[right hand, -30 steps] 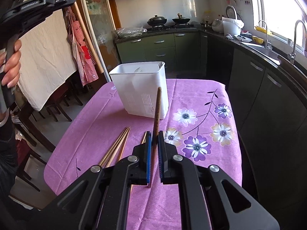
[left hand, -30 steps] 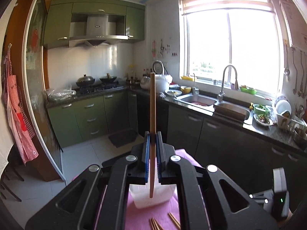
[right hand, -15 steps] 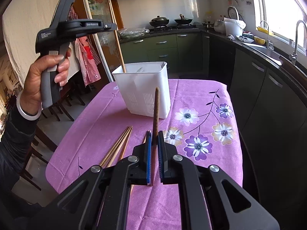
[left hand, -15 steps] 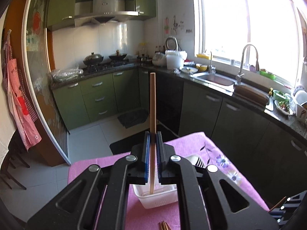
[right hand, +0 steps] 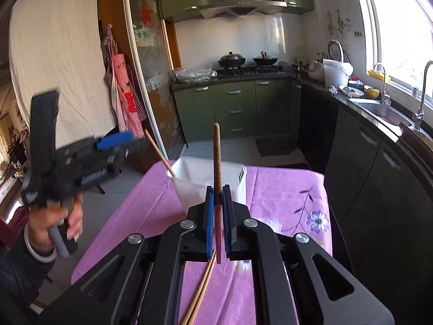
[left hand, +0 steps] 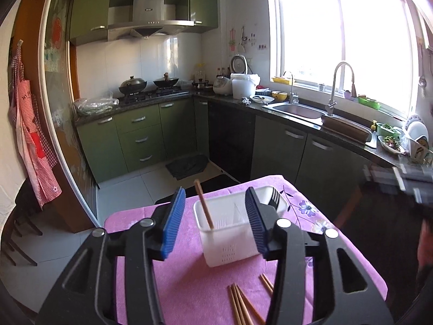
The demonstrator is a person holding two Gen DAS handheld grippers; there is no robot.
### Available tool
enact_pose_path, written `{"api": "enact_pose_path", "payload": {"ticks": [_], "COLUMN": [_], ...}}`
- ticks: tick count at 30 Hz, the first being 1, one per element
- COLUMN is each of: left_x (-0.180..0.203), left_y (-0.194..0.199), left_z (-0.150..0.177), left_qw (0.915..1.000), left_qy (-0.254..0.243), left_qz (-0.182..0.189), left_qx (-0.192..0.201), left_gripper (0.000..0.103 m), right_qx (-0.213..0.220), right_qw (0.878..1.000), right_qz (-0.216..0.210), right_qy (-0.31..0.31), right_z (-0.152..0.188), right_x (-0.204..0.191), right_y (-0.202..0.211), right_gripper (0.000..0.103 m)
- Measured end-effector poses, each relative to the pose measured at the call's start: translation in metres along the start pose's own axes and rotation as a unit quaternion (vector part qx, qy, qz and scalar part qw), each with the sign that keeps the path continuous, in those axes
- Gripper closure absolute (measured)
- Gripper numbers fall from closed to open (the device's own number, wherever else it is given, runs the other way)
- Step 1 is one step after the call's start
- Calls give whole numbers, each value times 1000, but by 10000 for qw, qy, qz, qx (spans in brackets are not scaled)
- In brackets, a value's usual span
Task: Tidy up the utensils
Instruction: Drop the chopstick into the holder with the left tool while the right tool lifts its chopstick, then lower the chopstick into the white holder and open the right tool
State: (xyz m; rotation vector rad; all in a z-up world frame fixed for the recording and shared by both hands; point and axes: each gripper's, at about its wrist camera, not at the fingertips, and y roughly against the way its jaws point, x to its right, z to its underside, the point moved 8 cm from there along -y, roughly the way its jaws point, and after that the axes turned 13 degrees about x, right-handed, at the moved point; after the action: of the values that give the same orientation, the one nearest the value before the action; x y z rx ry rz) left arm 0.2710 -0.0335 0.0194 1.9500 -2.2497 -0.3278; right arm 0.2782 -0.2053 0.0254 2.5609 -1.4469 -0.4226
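A white utensil basket point(left hand: 230, 233) stands on the purple floral tablecloth point(left hand: 184, 279). A wooden chopstick point(left hand: 203, 204) leans inside its left compartment. My left gripper point(left hand: 215, 222) is open and empty, its blue pads either side of the basket; it also shows in the right wrist view point(right hand: 113, 142). My right gripper point(right hand: 217, 223) is shut on a brown chopstick point(right hand: 216, 159) held upright just short of the basket point(right hand: 205, 181). Several loose chopsticks point(left hand: 240, 306) lie on the cloth in front of the basket.
A dark fork head point(left hand: 274, 196) pokes from the basket's right compartment. Two chopsticks point(right hand: 201, 292) lie under my right gripper. Green cabinets point(left hand: 135, 135), a stove and a sink counter point(left hand: 311, 113) line the walls beyond the table. A person's left hand point(right hand: 65, 224) holds the left gripper.
My left gripper opened and let go of its chopstick, which now leans in the basket. My right gripper rose and moved toward the basket with its chopstick.
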Motion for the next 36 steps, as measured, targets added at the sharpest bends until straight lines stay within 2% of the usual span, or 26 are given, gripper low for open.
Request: {"api": "enact_pose_path", "payload": {"ticks": [2,6,8,13,21,23,29,32,34,35,36], "left_x": [-2,-7,-10,-15,-10,-5,6,9,12,12,13], "left_y": [19,49,58,65,54,51,37,23,14,8,3], "left_z": [6,28,42,72,98,104,131,151,167,177,185], "left_qw": [10000,10000,9998,9989,9960,9950,9886,9814,9761,9728,9699], "left_qy": [7,84,164,146,281,283,340,447,480,482,481], "left_qz": [-10,13,25,36,141,171,263,311,328,334,324], "left_qx": [59,-21,-134,-442,-838,-940,-1445,-1839,-2096,-2240,-2365], "left_gripper": [40,35,32,32,32,32,32,32,33,38,48], "right_qx": [215,566,534,32,-399,-336,26,-85,-294,-397,-513], "right_qw": [9998,9981,9979,9986,9983,9987,9996,9997,9993,9990,9985], "right_qz": [20,184,304,433,381,363,272,224,195,188,184], "right_qy": [-24,-162,-211,-306,-168,-155,11,110,101,91,62], "right_z": [-26,-67,-73,-51,-7,-3,2,26,54,67,80], "right_x": [-1,5,11,20,18,17,7,5,6,5,6], "right_y": [-9,-35,-53,-94,-116,-108,-46,-17,-5,-1,3], "right_gripper": [96,96,96,96,94,89,88,85,83,83,83]}}
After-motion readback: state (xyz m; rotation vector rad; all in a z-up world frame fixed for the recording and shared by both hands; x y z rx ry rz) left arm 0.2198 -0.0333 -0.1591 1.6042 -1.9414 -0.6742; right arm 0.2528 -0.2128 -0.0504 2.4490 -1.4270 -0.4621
